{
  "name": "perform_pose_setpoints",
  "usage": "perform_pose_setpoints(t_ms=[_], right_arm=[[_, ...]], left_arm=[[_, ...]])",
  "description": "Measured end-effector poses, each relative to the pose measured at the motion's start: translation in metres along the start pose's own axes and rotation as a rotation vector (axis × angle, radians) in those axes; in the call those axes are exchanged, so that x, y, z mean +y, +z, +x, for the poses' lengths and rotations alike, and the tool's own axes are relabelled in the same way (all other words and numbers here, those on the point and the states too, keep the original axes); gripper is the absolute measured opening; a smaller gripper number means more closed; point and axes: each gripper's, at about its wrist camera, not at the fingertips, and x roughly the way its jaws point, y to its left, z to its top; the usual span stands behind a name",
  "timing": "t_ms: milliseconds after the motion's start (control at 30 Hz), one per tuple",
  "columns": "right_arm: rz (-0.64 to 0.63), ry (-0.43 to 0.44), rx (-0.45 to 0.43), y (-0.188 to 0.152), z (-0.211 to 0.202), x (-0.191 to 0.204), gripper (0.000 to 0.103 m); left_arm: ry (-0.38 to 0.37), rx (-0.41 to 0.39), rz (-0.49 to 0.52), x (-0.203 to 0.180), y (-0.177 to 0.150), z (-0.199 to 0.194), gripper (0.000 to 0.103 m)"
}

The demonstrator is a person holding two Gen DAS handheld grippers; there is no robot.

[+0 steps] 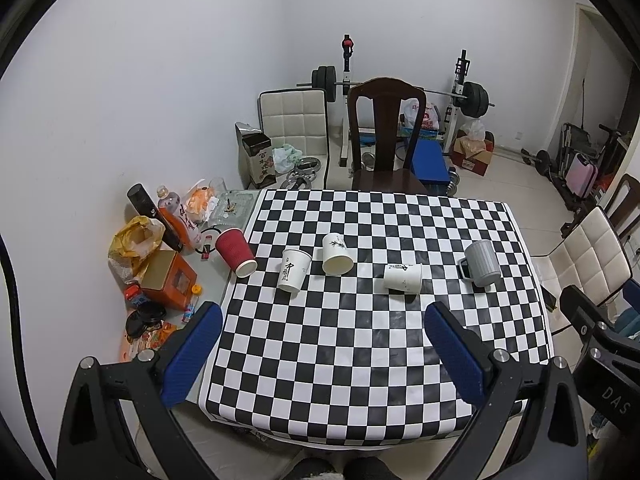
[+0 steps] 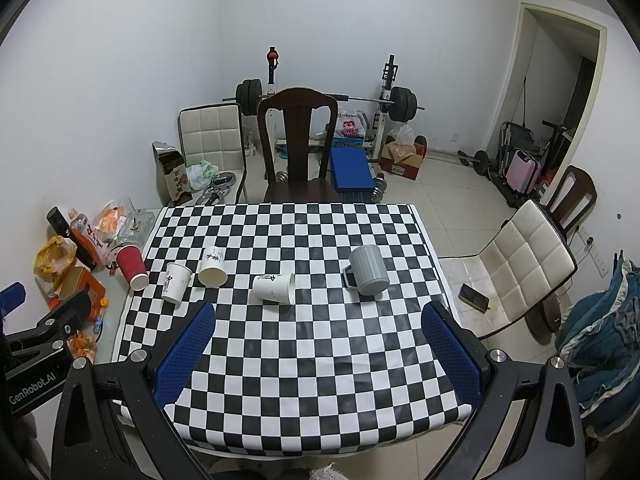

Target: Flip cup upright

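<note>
Checkered desk (image 1: 360, 360) carries, left to right, a red cup (image 1: 235, 253), three white paper cups, then a grey mug (image 1: 482, 263). Both grippers' jaws hang wide open, empty, well short. Lying cups could roll off if nudged.

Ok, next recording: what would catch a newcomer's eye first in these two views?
First the checkered tablecloth, with a row of cups across its middle: a red paper cup tipped over at the left edge, three white paper cups, and a grey mug to the right. Then the open blue-padded left hand-held gripper and right hand-held gripper, both back over the table's near edge, holding nothing. Behind, a barbell rack stands against the wall.
</note>
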Motion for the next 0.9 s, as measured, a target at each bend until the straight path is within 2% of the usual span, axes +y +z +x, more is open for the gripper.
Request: perform_pose_setpoints(t_ms=[900], right_arm=[[0.002,0.001,0.0,-0.001,0.0,-0.001,0.103]], left_arm=[[-0.002,-0.002,-0.002,0.007,-0.005,0.003,0.103]])
